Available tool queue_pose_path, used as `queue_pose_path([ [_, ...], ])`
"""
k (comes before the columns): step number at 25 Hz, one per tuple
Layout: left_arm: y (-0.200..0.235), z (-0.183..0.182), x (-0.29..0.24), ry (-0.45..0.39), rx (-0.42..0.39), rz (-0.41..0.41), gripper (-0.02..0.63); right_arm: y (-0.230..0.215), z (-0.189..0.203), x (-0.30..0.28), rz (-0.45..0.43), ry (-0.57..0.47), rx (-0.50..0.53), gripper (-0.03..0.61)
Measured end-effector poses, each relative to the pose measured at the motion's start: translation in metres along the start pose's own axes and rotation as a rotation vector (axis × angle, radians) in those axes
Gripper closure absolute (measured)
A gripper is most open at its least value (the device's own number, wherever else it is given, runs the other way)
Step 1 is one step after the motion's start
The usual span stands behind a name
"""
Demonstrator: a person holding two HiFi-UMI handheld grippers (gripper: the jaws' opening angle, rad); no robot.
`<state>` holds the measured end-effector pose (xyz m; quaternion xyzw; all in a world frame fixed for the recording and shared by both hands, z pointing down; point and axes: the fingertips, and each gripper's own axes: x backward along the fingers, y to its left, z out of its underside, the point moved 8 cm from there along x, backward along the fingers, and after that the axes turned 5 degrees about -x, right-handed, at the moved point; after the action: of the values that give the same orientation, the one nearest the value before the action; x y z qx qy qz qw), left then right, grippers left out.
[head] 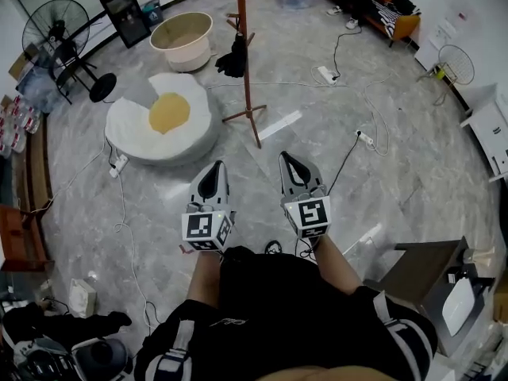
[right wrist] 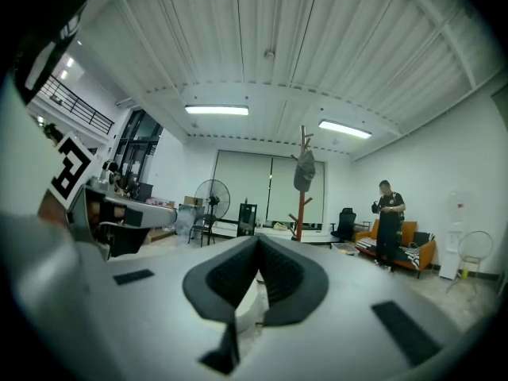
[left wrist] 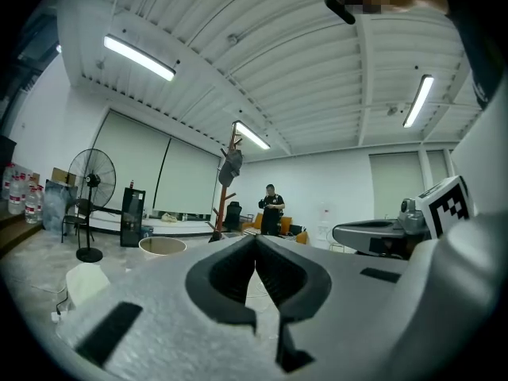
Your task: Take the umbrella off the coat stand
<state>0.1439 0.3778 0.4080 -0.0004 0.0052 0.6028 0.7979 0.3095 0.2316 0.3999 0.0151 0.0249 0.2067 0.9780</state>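
A brown wooden coat stand (head: 246, 70) rises from the marble floor ahead of me. A dark folded umbrella (head: 232, 58) hangs on its left side. The same stand (left wrist: 227, 193) shows far off in the left gripper view with the umbrella (left wrist: 230, 166) high on it, and likewise stand (right wrist: 302, 189) and umbrella (right wrist: 304, 171) in the right gripper view. My left gripper (head: 211, 170) and right gripper (head: 286, 159) are held level side by side, well short of the stand. Both sets of jaws are shut and empty, as the left gripper (left wrist: 255, 241) and right gripper (right wrist: 258, 241) views show.
A white egg-shaped cushion (head: 163, 121) lies left of the stand, a beige tub (head: 182, 40) behind it, a floor fan (head: 59, 30) at far left. Cables and power strips (head: 327, 75) cross the floor. A person (right wrist: 389, 222) stands by an orange sofa. A dark table (head: 425, 272) is at my right.
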Motion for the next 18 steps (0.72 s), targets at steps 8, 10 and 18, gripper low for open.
queue_pose_path([
  [8,0.010,0.013,-0.029,0.053,0.025,-0.037,0.540,-0.037,0.014,-0.023,-0.011,0.013,-0.049,0.572],
  [10,0.012,0.018,-0.041,0.073,0.033,-0.035,0.484,-0.042,0.018,-0.033,-0.006,0.022,-0.066,0.572],
  [18,0.040,0.039,-0.117,0.134,0.057,0.037,0.334,-0.075,0.030,-0.093,0.052,0.055,-0.076,0.572],
])
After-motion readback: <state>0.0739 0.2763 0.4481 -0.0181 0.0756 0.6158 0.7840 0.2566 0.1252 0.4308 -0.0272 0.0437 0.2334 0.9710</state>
